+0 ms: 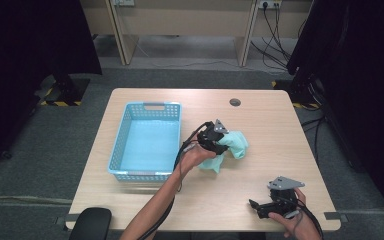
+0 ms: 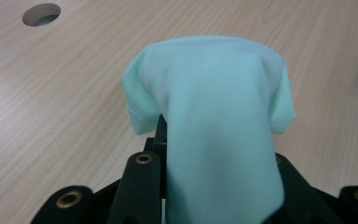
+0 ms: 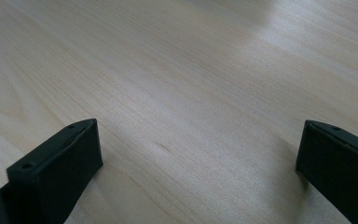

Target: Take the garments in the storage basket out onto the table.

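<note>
Cloth point(image 1: 232, 146): clamped in the left hand-held gripper point(image 1: 221, 142), just right of the basket point(image 1: 147, 141)
Right hand-held gripper point(image 1: 258, 206): wide, empty, farther from basket

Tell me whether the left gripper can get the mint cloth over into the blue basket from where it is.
Probably yes. The left gripper is shut on the mint cloth, which hangs from the jaws, and the blue basket sits open-topped just to its left with bare table between them.
</note>
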The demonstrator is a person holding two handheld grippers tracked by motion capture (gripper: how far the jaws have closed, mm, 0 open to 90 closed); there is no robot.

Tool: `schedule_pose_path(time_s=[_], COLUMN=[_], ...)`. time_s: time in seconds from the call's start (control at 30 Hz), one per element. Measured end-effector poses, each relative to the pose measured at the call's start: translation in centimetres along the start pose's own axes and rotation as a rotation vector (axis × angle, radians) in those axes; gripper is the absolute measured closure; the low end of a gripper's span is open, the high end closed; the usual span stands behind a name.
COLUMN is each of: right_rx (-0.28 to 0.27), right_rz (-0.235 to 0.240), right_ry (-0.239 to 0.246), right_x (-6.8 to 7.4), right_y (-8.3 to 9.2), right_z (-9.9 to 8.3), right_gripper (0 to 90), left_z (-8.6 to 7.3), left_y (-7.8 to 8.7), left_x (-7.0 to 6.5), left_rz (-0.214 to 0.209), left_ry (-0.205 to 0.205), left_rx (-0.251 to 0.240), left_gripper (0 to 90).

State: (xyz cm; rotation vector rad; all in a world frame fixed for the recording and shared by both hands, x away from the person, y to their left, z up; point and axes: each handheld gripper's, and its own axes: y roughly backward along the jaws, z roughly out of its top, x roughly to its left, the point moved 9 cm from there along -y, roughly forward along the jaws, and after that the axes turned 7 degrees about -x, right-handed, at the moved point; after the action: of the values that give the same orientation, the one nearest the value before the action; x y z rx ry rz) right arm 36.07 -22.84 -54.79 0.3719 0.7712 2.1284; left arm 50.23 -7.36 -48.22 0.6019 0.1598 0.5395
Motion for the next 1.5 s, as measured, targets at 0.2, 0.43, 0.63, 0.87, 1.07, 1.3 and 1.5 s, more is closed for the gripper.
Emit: schedule_pose_path(time_s=[0.2, 0.43, 0.63, 0.87, 1.07, 1.3, 1.5], right_rx=[0.0, 0.0, 0.001, -0.001, 0.001, 0.0, 0.0], right_rz=[0.0, 0.001, 0.001, 0.002, 0.002, 0.001, 0.001], right_ry=[0.0, 0.001, 0.0, 0.001, 0.001, 0.001, 0.0], right_x=[0.0, 0.0, 0.0, 0.0, 0.0, 0.0, 0.0], right_y=[0.0, 0.0, 0.0, 0.0, 0.0, 0.0, 0.0], right_z=[0.0, 0.0, 0.0, 0.0, 0.0, 0.0, 0.0], right_gripper=[0.3, 0.3, 0.3, 0.3, 0.3, 0.3, 0.3], left_z=[0.0, -0.9, -1.9, -1.8, -1.1, -0.5, 0.3], left_y=[-0.6, -2.1, -2.8, -2.6, -2.0, -1.4, -0.7], left_x=[0.0, 0.0, -0.3, -0.3, 0.1, 0.3, 0.1], left_rz=[0.001, -0.003, -0.024, -0.009, 0.028, 0.039, 0.033], left_ry=[0.0, 0.005, 0.038, 0.056, 0.117, 0.152, 0.134], left_rx=[0.009, 0.051, 0.065, 0.076, 0.058, 0.05, 0.031], left_gripper=[71.3, 68.1, 64.7, 36.6, 18.2, 3.9, 4.6])
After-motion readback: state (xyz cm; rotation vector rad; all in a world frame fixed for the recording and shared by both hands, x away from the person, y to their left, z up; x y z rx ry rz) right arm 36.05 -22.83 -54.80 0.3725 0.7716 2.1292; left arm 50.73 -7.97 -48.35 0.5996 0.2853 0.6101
